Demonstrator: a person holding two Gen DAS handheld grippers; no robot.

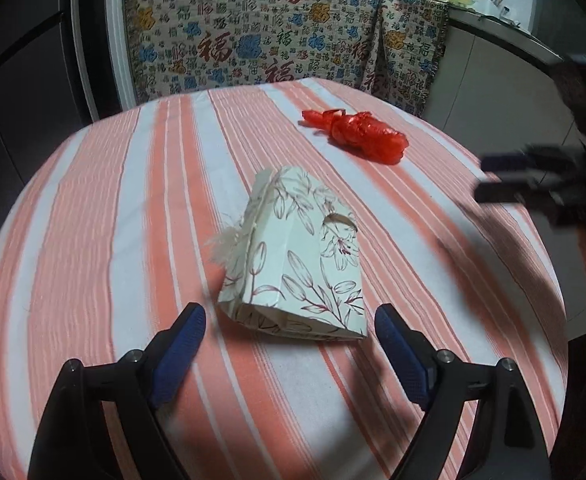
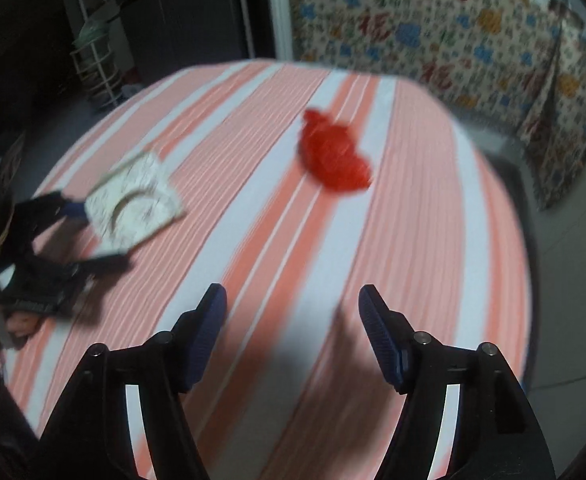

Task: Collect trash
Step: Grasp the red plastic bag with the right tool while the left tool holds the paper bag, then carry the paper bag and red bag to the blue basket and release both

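Both sets of jaws stand apart, empty. Left gripper [image 1: 289, 322] straddles the floral paper bag [image 1: 293, 256], lying flat: light, crushable; pinch the folded base. Right gripper [image 2: 293, 300] faces the red wrapper [image 2: 333, 160], farther up the tablecloth [image 2: 433, 200]: soft, crinkly.

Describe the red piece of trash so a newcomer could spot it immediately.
Start at the table with the pink-and-white striped cloth. Beyond the flower-printed paper bag lies a crumpled red plastic wrapper. It is the only shiny, bright red thing there.
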